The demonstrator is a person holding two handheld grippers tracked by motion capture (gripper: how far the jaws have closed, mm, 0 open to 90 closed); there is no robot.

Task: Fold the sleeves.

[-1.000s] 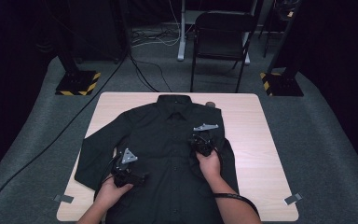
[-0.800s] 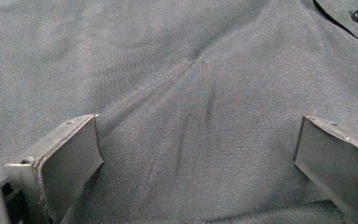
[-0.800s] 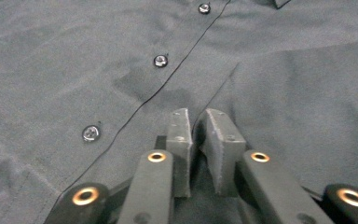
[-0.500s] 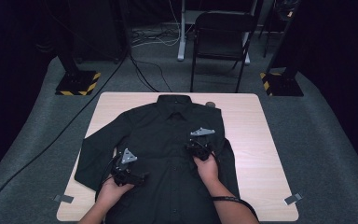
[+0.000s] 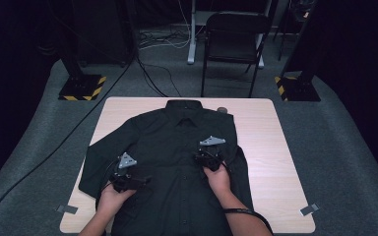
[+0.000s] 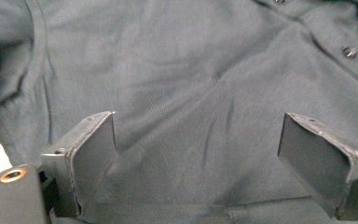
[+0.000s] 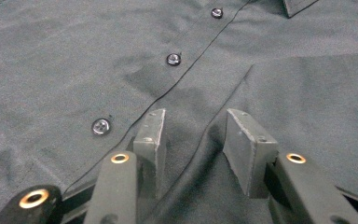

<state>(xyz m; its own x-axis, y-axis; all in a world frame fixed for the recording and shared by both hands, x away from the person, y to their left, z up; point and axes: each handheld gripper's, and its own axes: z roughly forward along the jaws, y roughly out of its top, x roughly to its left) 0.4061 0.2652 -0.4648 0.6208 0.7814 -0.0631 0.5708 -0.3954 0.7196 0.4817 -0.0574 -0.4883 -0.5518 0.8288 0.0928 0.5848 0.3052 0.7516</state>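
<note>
A dark button-up shirt (image 5: pixel 177 142) lies spread front-up on the light wooden table (image 5: pixel 275 147), collar at the far side. My left gripper (image 5: pixel 145 181) rests on the shirt's lower left front. Its jaws (image 6: pixel 196 158) stand wide apart and have just been closing a little, with flat fabric between the pads and no grip. My right gripper (image 5: pixel 207 153) sits on the right chest, beside the button placket (image 7: pixel 101 126). Its jaws (image 7: pixel 193 140) have just been opening, and a low ridge of cloth (image 7: pixel 205 140) stands loose between the fingers.
A black chair (image 5: pixel 234 34) stands beyond the table's far edge. Two stands with yellow-and-black bases (image 5: pixel 81 86) (image 5: pixel 295 88) flank it, and cables run across the grey floor. A small round object (image 5: pixel 221 109) lies by the shirt's right shoulder. Tape marks (image 5: pixel 66 209) sit near the front corners.
My right gripper has eased slightly nearer to me on the shirt front. The left hand and the shirt look unchanged.
</note>
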